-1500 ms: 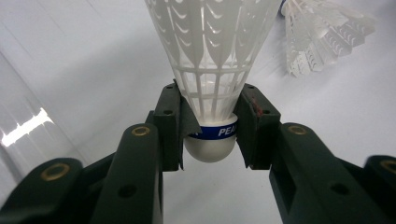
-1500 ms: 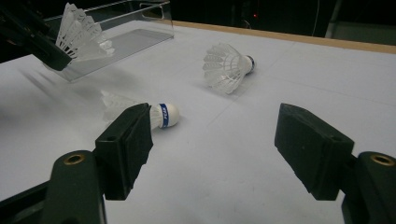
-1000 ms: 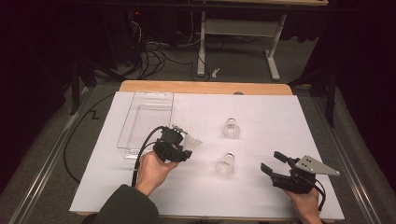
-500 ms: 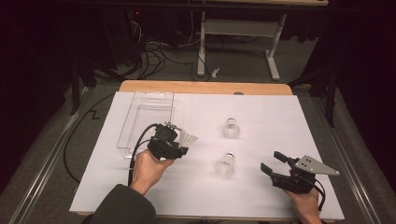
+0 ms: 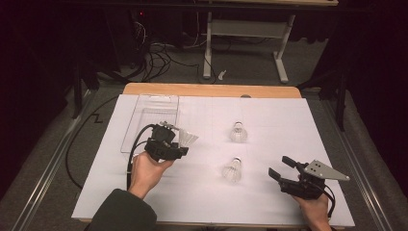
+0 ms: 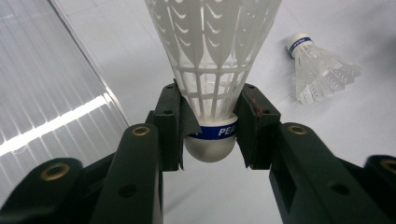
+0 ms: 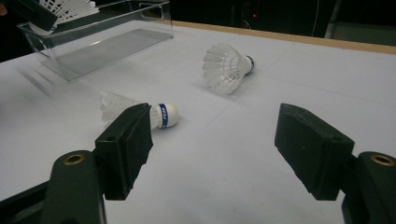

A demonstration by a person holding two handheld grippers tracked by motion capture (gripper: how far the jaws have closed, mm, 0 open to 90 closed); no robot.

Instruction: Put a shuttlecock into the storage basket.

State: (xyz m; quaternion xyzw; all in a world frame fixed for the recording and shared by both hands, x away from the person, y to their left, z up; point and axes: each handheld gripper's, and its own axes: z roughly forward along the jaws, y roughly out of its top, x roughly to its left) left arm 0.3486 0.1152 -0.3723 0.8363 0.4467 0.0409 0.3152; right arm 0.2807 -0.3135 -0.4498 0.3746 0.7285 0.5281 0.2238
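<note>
My left gripper (image 5: 177, 142) (image 6: 211, 128) is shut on a white shuttlecock (image 5: 187, 139) (image 6: 212, 60), its pads pressing the cork base with the blue band. It hangs just right of the clear plastic box (image 5: 150, 120) (image 6: 42, 93). Two more shuttlecocks lie on the white sheet: one (image 5: 237, 132) (image 7: 227, 66) farther back, one (image 5: 232, 170) (image 7: 156, 115) nearer. My right gripper (image 5: 281, 168) (image 7: 212, 149) hovers open at the front right, with nothing between its jaws.
The white sheet (image 5: 269, 120) covers a wooden table (image 5: 211, 90). Cables and a desk frame (image 5: 245, 33) stand on the floor beyond the far edge. A black cable (image 5: 72, 159) loops off the table's left side.
My left gripper has carried the shuttlecock slightly up and back toward the clear box. The right gripper has stayed where it was.
</note>
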